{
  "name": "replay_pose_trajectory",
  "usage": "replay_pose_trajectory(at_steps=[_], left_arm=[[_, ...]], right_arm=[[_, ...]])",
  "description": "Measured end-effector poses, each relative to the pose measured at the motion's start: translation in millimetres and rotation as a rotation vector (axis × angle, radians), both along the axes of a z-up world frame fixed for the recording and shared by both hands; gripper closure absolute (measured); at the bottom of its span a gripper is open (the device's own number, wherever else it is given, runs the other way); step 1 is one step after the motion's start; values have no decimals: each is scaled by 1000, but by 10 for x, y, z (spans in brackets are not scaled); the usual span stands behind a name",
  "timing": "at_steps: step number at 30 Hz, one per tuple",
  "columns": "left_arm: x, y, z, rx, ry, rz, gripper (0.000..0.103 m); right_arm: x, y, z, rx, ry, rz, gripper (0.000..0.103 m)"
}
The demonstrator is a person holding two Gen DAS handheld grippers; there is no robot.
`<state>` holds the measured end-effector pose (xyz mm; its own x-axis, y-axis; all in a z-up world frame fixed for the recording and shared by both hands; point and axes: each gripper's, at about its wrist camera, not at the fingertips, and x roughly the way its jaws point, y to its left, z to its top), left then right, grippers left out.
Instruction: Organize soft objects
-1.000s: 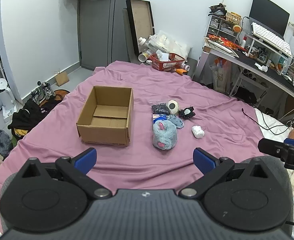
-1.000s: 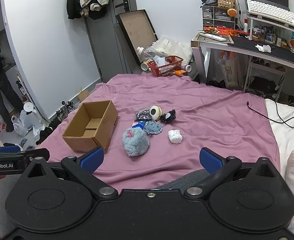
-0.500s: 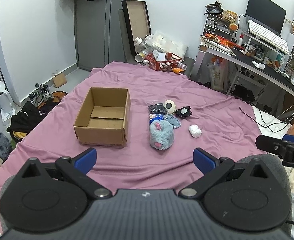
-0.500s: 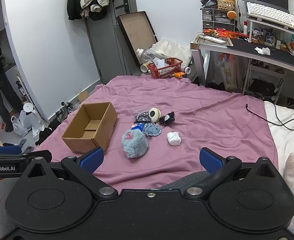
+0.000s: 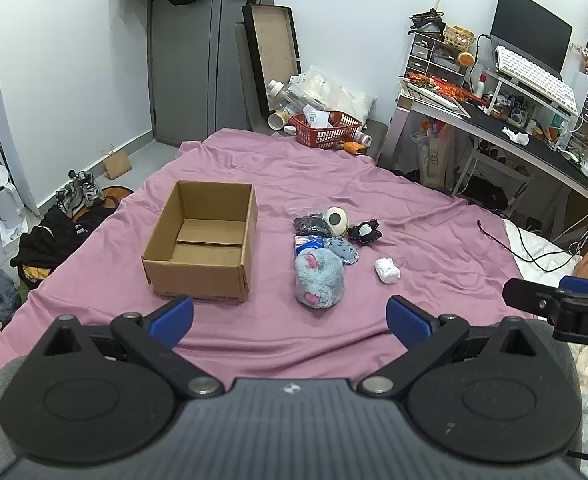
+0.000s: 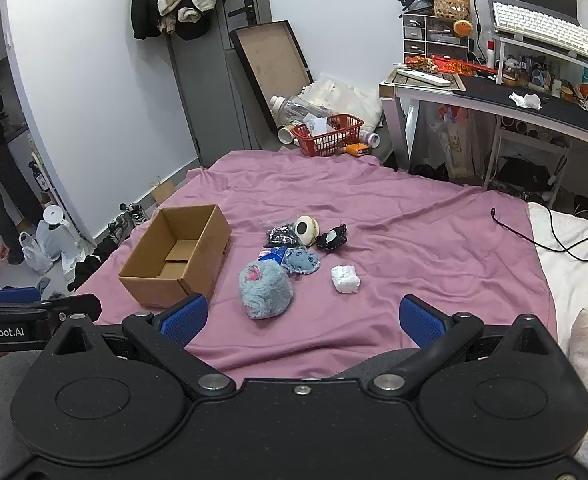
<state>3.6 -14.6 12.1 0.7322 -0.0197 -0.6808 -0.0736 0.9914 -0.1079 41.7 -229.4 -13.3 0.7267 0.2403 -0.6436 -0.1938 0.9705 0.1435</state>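
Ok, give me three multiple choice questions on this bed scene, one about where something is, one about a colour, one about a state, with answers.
1. The cardboard box sits where relative to the fluffy blue plush?
A left
B right
C on top

2. The bedsheet is
A green
B mauve pink
C white

3. The cardboard box is
A taped shut
B open and empty
C full of toys

Answers: 1 A, the box lies left of the plush in both views. 2 B, the sheet is mauve pink. 3 B, its bare bottom shows.
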Motion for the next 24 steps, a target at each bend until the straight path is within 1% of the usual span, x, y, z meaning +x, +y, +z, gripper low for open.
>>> replay_pose_trajectory(at_steps=[6, 9, 14, 19, 21, 24], left_arm=[[82, -8, -36, 16, -13, 3, 1], [165, 19, -72, -2, -7, 3, 1], [295, 54, -183, -27, 2, 1, 1], [429, 86, -285, -50, -7, 22, 2], [493, 93, -318, -53, -6, 26, 2], [604, 112, -386, -78, -1, 31, 4]], right_arm=[[88, -9, -61, 9, 6, -2, 0], [150, -13, -123, 39, 21, 19, 0], [289, 36, -247, 16, 35, 17, 0], [427, 35, -357, 18, 44, 13, 0], [496, 39, -402, 22, 50, 10, 1], [607, 40, -480, 43, 71, 13, 5]])
